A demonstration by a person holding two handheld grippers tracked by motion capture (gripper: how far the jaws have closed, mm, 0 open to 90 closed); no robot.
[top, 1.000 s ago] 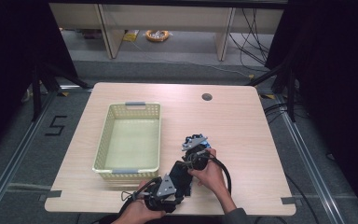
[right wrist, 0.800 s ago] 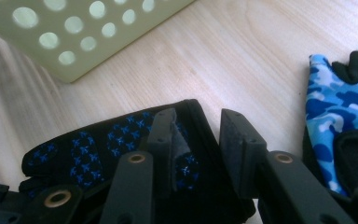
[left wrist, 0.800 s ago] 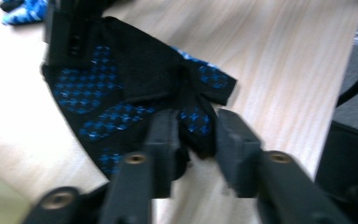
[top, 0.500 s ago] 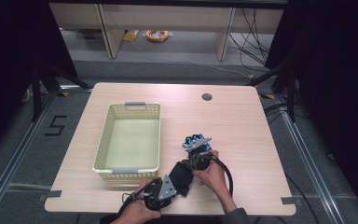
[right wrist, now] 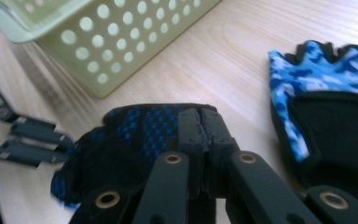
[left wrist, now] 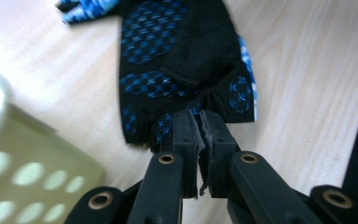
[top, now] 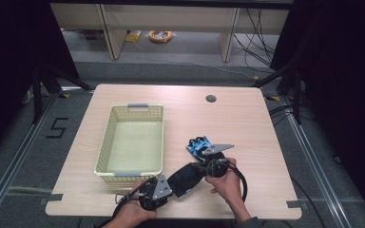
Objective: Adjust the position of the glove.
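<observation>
In the high view, a pale wooden surface [top: 247,123] with rounded corners was seen from above, and a pale yellow-green perforated plastic basket [top: 107,142] stood on its left half. To the right of the basket's near corner, a black fingerless glove with blue grip dots [top: 186,176] was held off the near part of the surface between two hand-held tongs. The left tongs [top: 167,184] were gripped by the person's left hand [top: 132,213] at the near edge, and the right tongs [top: 200,167] by the right hand [top: 227,179]. A second fingerless glove in blue camouflage fabric [top: 198,145] lay on the surface just beyond the right tongs.

In the left gripper view, the left tongs [left wrist: 199,135] were found clamped together on the near edge of the black glove [left wrist: 182,60], whose dotted palm was stretched away from them above the wood. Their jaws had just been closing, with the fabric between them. A corner of the basket [left wrist: 32,158] was seen at the lower left.

In the right gripper view, the right tongs [right wrist: 200,135] were likewise pinched shut on the black glove [right wrist: 135,140], having also just been closing on it. The camouflage glove [right wrist: 326,88] lay flat at the right, apart from the held one, and the basket [right wrist: 121,42] stood beyond. The left tongs' dark arms [right wrist: 23,135] were visible at the left edge.
</observation>
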